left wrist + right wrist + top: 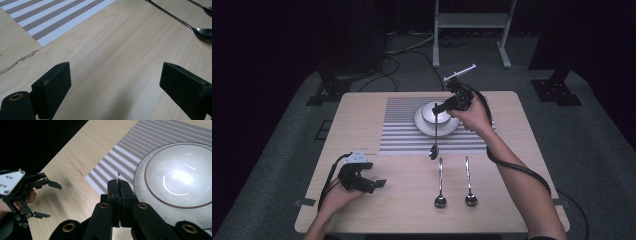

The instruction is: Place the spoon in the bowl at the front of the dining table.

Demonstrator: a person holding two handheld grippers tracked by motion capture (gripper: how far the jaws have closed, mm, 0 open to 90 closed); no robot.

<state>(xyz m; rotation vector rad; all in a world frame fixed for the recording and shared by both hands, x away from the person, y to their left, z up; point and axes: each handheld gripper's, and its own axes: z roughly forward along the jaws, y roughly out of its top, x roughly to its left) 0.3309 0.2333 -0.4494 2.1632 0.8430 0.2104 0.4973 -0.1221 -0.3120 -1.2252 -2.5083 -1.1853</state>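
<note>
My right gripper [438, 109] is held above the white plate [424, 127], shut on the handle end of a metal spoon [435, 135]. The spoon hangs down, its bowl end over the placemat's near edge. In the right gripper view the jaws [119, 185] pinch the thin handle tip [119, 176], beside a white bowl [180, 175] on the plate. Two more spoons [440, 182] [469, 181] lie side by side on the wood, handles pointing away. My left gripper [374, 175] rests open at the table's left, nothing between its jaws [115, 72].
A striped placemat [402, 135] lies under the plate in the middle of the wooden table [512, 175]. In the left gripper view, its corner [50, 17] and the spoon bowls [203, 33] show. A white stand [469, 22] is on the floor beyond.
</note>
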